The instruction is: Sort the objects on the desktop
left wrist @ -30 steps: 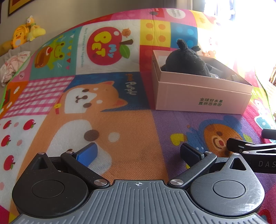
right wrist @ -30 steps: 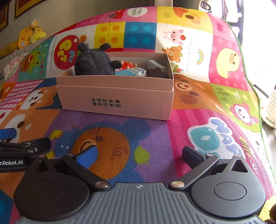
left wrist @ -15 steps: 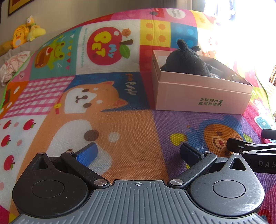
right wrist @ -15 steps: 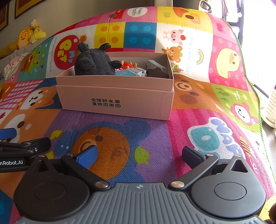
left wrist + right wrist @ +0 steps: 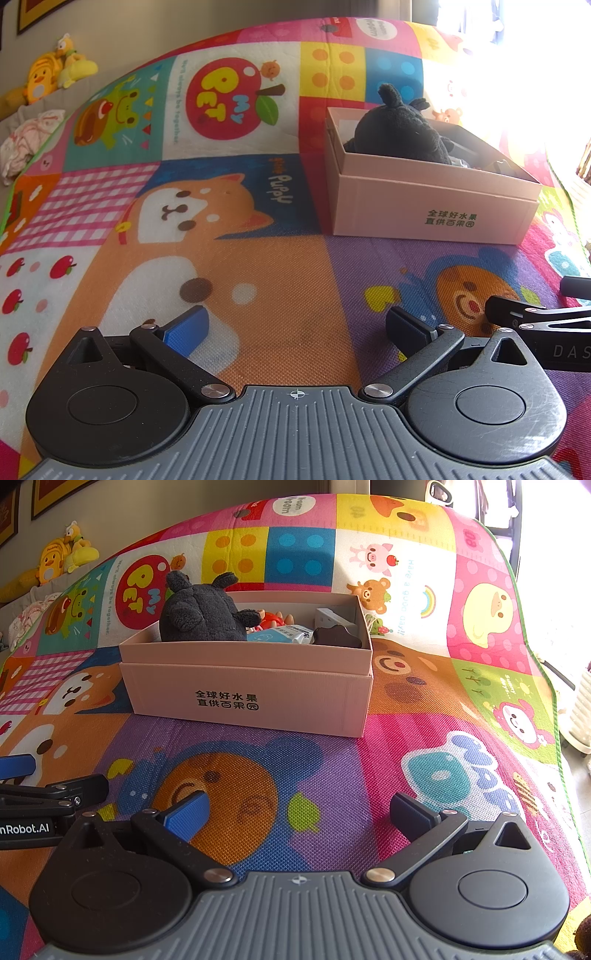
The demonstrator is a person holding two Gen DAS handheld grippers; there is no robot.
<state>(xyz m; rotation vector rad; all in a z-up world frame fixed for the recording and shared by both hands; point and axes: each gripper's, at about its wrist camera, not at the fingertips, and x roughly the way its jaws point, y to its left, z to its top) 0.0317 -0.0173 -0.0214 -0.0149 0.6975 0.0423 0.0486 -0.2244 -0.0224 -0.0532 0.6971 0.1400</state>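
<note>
Both tools hang low over the colourful play mat (image 5: 424, 720) with fingers spread wide and nothing between them. The left tool (image 5: 295, 328) sits over the orange puppy panel; the right tool (image 5: 299, 812) sits just beside it, over the bear face. The pink box (image 5: 251, 698) lies ahead of both, apart from them, straight ahead of the right tool and forward-right of the left. Inside it sit a dark plush toy (image 5: 201, 613), a blue packet (image 5: 280, 634) and a dark brown piece (image 5: 336, 637).
</note>
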